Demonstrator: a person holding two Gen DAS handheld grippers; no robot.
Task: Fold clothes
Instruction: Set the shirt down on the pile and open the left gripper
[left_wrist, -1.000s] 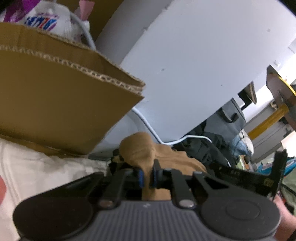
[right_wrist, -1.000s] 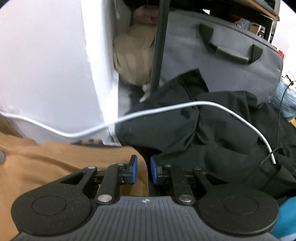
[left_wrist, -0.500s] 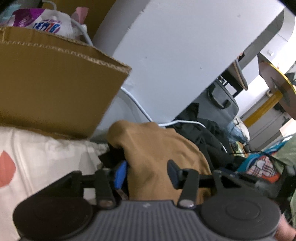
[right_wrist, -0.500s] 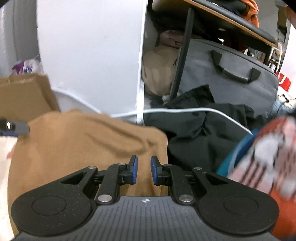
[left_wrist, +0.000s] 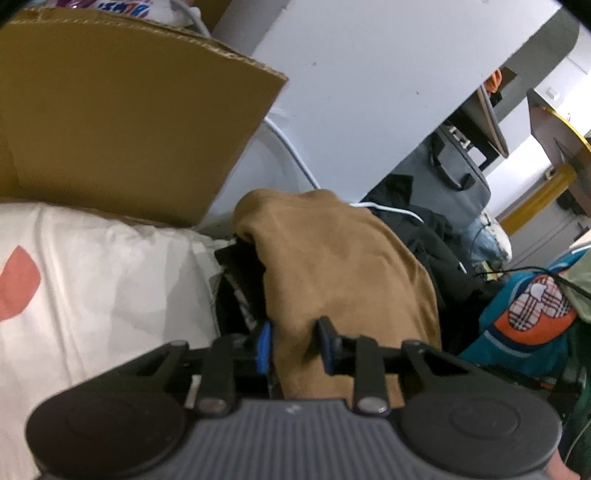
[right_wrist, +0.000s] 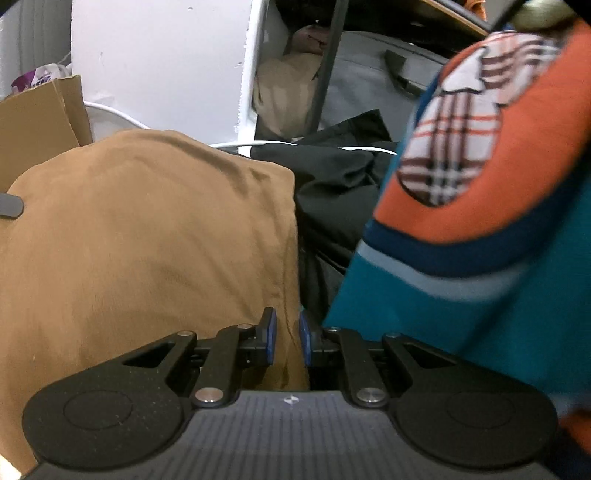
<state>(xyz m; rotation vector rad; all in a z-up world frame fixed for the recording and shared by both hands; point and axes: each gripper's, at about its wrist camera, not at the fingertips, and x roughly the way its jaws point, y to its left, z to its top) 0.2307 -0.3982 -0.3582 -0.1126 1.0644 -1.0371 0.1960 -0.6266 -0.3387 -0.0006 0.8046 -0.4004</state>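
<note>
Tan garment: soft tan-brown fabric garment (left_wrist: 332, 266), bunched in a mound at the middle of both views, lying over dark clothing.
White cloth: white fabric sheet with a coral-red mark (left_wrist: 92, 280), at the far left of the left wrist view, beside the tan garment.
Cardboard box: brown corrugated cardboard box (left_wrist: 122, 107), standing behind the white cloth; its flap also shows at the left edge of the right wrist view (right_wrist: 40, 122).
Left claw: left claw (left_wrist: 293, 345), jaws closing, with the near edge of the tan garment between the blue pads; the pads do not appear to press on the cloth.
White panel: flat white upright panel (left_wrist: 369, 92), behind the garment, with a white cable (left_wrist: 295, 162) running along its foot.
Black clothing: crumpled black fabric garment (left_wrist: 436, 243), just right of the tan garment and touching it; seen again past the garment's right edge in the right wrist view (right_wrist: 332, 184).
Right claw: right claw (right_wrist: 287, 341), jaws narrow and pinched on the right-hand hem of the tan garment, fabric filling the gap.
Grey bag: grey fabric bag with dark handles (left_wrist: 450, 177), against the rear, behind the black clothing.
Teal garment: teal fabric garment with an orange band and a plaid patch (right_wrist: 480, 184), blurred, filling the right of the right wrist view; smaller at right in the left wrist view (left_wrist: 528, 325).
</note>
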